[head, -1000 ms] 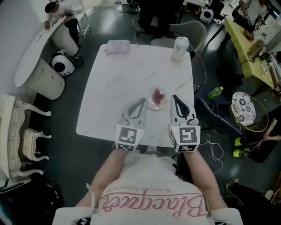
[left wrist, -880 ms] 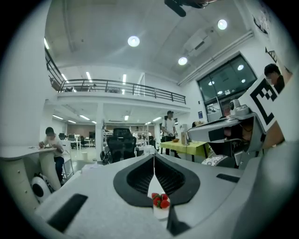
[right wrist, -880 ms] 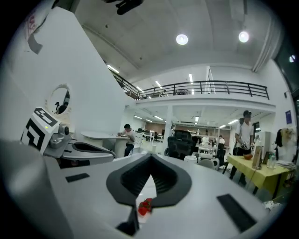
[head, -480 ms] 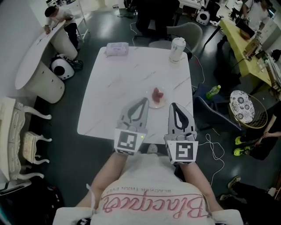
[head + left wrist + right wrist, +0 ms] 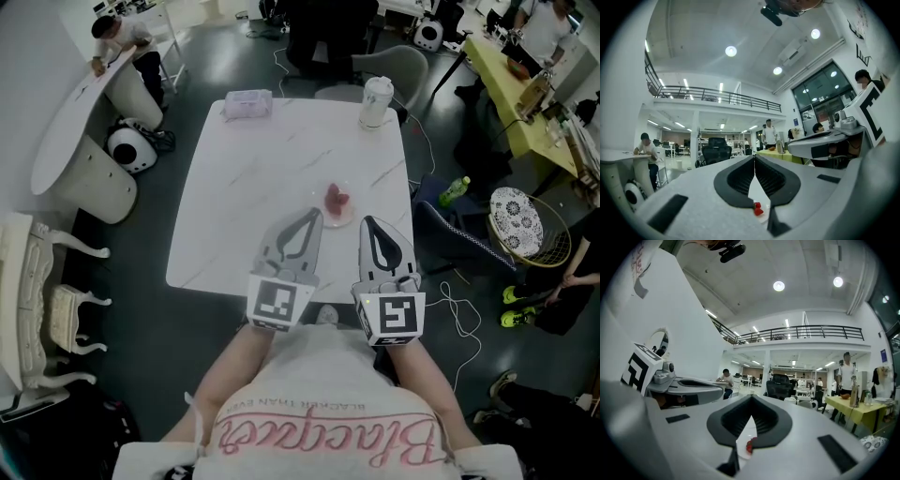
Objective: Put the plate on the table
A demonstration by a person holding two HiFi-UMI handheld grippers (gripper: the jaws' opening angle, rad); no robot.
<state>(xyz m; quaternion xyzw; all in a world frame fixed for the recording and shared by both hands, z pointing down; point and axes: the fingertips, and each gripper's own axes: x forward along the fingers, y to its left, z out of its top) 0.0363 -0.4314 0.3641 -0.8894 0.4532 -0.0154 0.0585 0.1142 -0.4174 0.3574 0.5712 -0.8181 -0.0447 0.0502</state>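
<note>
1. Both grippers are empty. My left gripper (image 5: pixel 314 214) and right gripper (image 5: pixel 367 222) have jaws pressed together, hovering over the table's (image 5: pixel 253 178) near edge.
2. Plate (image 5: pixel 337 217), red fruit (image 5: pixel 336 198) on it, sits flat on the table just beyond them.
3. Looks done to me, nothing left.

White shirt (image 5: pixel 323 375), pink script lettering (image 5: pixel 328 437)

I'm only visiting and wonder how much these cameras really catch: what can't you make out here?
- Red food on the plate: too small to identify in the head view. Each gripper view shows only a sliver, because the jaws cover the rest.
- Print on the cup and the packet: too small in the head view.
- Near edge of the table: partly covered by the left gripper and right gripper in the head view.
</note>
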